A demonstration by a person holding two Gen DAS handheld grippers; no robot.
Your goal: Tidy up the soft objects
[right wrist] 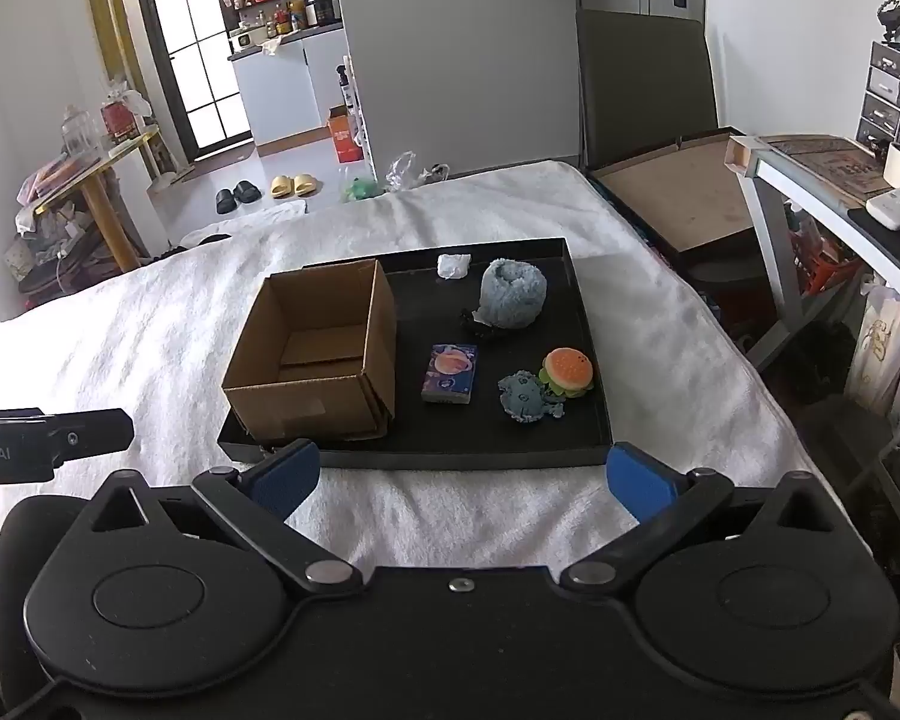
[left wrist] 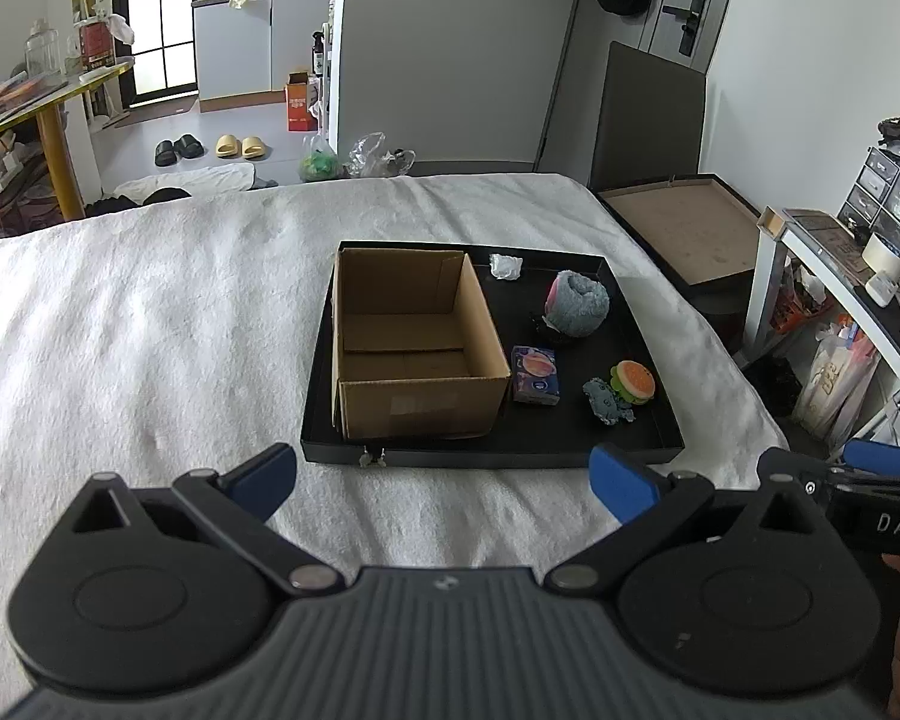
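A black tray [left wrist: 498,450] [right wrist: 414,457] lies on the white bed cover. An empty cardboard box [left wrist: 414,342] [right wrist: 315,351] fills its left half. To the right lie a rolled blue-grey fluffy towel [left wrist: 577,303] [right wrist: 513,294], a white crumpled wad [left wrist: 505,266] [right wrist: 453,266], a tissue pack [left wrist: 535,375] [right wrist: 449,373], a plush burger [left wrist: 632,382] [right wrist: 566,372] and a small blue plush [left wrist: 606,401] [right wrist: 527,396]. My left gripper [left wrist: 444,483] hovers open before the tray's near edge, nothing between its blue pads. My right gripper [right wrist: 462,480] is likewise open and empty, short of the tray.
A second dark box lid with a brown inside [left wrist: 684,228] [right wrist: 684,198] sits off the bed's right side. A white desk [left wrist: 840,276] [right wrist: 822,204] crowded with items stands further right. Slippers [left wrist: 210,147] and bags lie on the floor beyond the bed.
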